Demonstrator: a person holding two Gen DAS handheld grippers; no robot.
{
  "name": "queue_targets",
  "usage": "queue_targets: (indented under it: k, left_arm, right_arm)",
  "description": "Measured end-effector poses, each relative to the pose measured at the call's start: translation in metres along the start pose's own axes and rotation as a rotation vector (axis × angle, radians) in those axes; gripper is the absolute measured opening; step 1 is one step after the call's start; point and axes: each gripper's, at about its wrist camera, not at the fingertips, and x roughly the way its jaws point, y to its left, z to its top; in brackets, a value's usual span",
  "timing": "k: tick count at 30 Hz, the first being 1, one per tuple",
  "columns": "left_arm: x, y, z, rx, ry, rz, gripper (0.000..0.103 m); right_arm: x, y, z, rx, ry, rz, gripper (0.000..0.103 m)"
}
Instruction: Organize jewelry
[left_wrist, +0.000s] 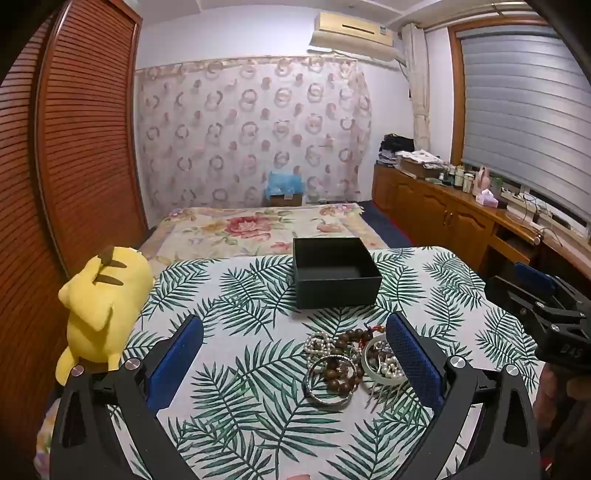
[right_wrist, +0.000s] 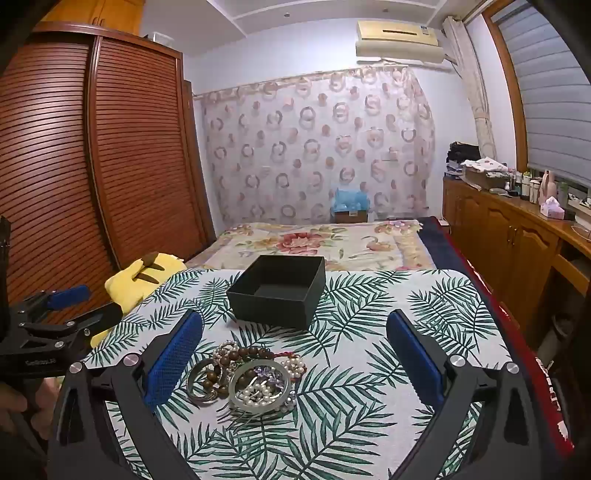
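Right gripper (left_wrist: 532, 291) marked "DAS" beside jewelry (left_wrist: 351, 363)

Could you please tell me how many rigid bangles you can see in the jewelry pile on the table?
2: a pale jade-like bangle at the pile's right, lying over pearls, and a silver metal bangle at its left, lying around brown wooden beads. More may be hidden beneath the tangle.

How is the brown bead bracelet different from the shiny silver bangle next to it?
The brown bead bracelet is a string of round wooden-looking beads; the silver bangle is one smooth metal ring. The bracelet is dark and dull, the bangle pale and shiny. The bracelet lies bunched and partly over the bangle, which lies flat. Both sit in the jewelry pile on the leaf-print tablecloth.
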Motion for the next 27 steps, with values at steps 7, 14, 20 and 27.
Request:
queue_targets:
  k: [7, 14, 20, 27]
  left_arm:
    - [-0.0005, 0.0, 0.0001, -0.002, -0.005, -0.002, 0.095]
    - [0.0012, -0.0008, 0.0005, -0.003, -0.01, -0.001, 0.095]
    - [-0.0032, -0.0002, 0.0046, -0.005, -0.013, -0.003, 0.095]
    - [-0.0065, -0.0002, 0.0069, -0.006, -0.014, -0.003, 0.095]
  right_arm:
    - [0.0004, 0.0, 0.0003, -0.004, 0.005, -0.003, 0.1]
    - [0.0002, 0.0006, 0.0007, -0.003, 0.007, -0.002, 0.1]
    - [-0.0008, 0.0012, 0.0011, -0.003, 0.005, -0.003, 0.1]
    - [-0.0011, 0.0017, 0.001, -0.003, 0.004, -0.002, 0.1]
